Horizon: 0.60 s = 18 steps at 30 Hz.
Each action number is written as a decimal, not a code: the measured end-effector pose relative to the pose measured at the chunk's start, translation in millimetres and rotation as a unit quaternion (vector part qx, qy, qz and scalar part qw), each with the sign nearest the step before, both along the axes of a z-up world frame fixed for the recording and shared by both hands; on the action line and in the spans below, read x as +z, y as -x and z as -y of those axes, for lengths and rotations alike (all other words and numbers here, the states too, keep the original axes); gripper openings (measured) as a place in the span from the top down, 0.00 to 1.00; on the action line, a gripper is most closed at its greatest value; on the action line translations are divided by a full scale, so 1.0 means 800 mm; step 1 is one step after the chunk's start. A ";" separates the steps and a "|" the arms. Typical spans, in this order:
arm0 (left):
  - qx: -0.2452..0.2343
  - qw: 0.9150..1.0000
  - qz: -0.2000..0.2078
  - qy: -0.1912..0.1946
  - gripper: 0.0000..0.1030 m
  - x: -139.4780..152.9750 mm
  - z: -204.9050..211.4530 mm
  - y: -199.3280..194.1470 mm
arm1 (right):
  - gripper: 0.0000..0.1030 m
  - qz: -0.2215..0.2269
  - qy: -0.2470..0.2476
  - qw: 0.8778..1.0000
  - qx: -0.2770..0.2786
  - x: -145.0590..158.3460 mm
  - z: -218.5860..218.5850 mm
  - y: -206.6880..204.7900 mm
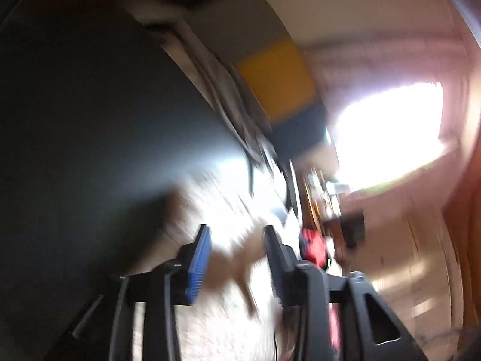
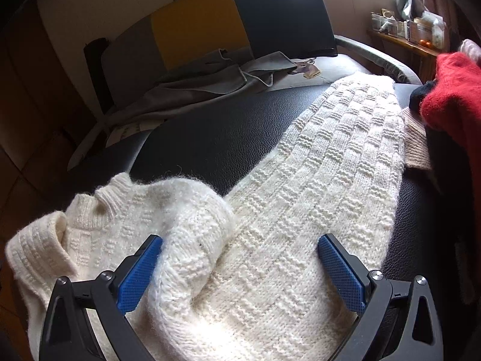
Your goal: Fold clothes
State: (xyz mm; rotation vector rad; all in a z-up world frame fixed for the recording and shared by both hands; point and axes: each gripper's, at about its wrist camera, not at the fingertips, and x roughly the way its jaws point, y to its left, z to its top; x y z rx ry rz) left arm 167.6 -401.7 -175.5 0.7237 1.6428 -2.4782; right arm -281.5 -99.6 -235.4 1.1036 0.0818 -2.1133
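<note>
Left gripper (image 1: pixel 237 234) points across the room w/ jaws apart and nothing clearly pinched between them; the view is heavily blurred, so only a pale smear of cream knit shows under and past the fingers, and whether they touch it I can't tell. Left of that gripper is a big dark surface, prob. the black seat, w/ a yellow cushion (image 1: pixel 276 81) up beyond it and a bright window (image 1: pixel 390 132) far right. Right gripper (image 2: pixel 240 249) tilts down over the cream sweater (image 2: pixel 315 180), jaws spread wide, released, gripping nothing; left pad (image 2: pixel 139 273) sits against a raised fold of the sweater, right pad (image 2: pixel 341 273) rests over the flat knit near its right edge. Sweater lies on the black seat (image 2: pixel 216 138): bunched collar end at the left near the seat's front edge, long body running up and right to the far edge. Left of the sweater's body the seat is bare leather. Behind that, a gray cloth (image 2: pixel 210 81) is draped against the backrest. Right of the sweater, touching its edge, a tan knit (image 2: pixel 416 147), then a red garment (image 2: pixel 451 105) piled at the seat's right side.
</note>
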 end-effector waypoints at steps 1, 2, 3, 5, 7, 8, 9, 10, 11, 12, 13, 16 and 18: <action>-0.023 1.000 0.006 0.003 0.47 -0.005 -0.017 0.020 | 0.00 0.000 0.000 1.000 0.000 0.000 0.000 0.000; -0.044 0.999 0.013 0.006 0.43 -0.011 -0.033 0.040 | 0.00 0.000 0.001 1.000 0.000 0.000 0.000 -0.001; -0.054 0.998 0.024 0.016 0.41 -0.015 -0.045 0.055 | 0.00 0.000 0.001 1.000 -0.001 0.000 0.000 -0.002; -0.056 0.995 0.050 0.060 0.40 -0.014 -0.067 0.088 | 0.00 0.000 0.002 1.000 -0.001 0.000 0.000 -0.003; -0.053 0.990 0.075 0.109 0.39 -0.011 -0.087 0.127 | 0.00 -0.001 0.003 1.000 -0.001 0.000 0.000 -0.004; -0.055 0.987 0.082 0.125 0.39 -0.010 -0.095 0.142 | 0.00 -0.001 0.003 1.000 -0.001 0.000 0.000 -0.004; -0.059 0.985 0.092 0.137 0.39 -0.010 -0.101 0.156 | 0.00 -0.001 0.004 1.000 -0.002 0.000 0.000 -0.005; -0.062 0.982 0.103 0.148 0.39 -0.010 -0.107 0.170 | 0.00 -0.001 0.004 1.000 -0.002 -0.001 0.000 -0.005; -0.061 0.978 0.115 0.164 0.39 -0.010 -0.113 0.180 | 0.00 -0.001 0.004 1.000 -0.002 -0.001 0.000 -0.006; -0.058 0.973 0.127 0.182 0.40 -0.011 -0.118 0.190 | 0.00 -0.001 0.005 1.000 -0.002 -0.001 -0.001 -0.006; -0.055 0.968 0.139 0.200 0.40 -0.012 -0.124 0.199 | 0.00 -0.001 0.005 1.000 -0.002 -0.001 -0.001 -0.007; -0.041 0.956 0.164 0.239 0.60 -0.008 -0.148 0.229 | 0.00 -0.001 0.006 1.000 -0.001 -0.001 0.000 -0.008; -0.037 0.954 0.177 0.239 0.83 -0.010 -0.146 0.233 | 0.00 -0.002 0.006 1.000 0.001 -0.002 0.001 -0.007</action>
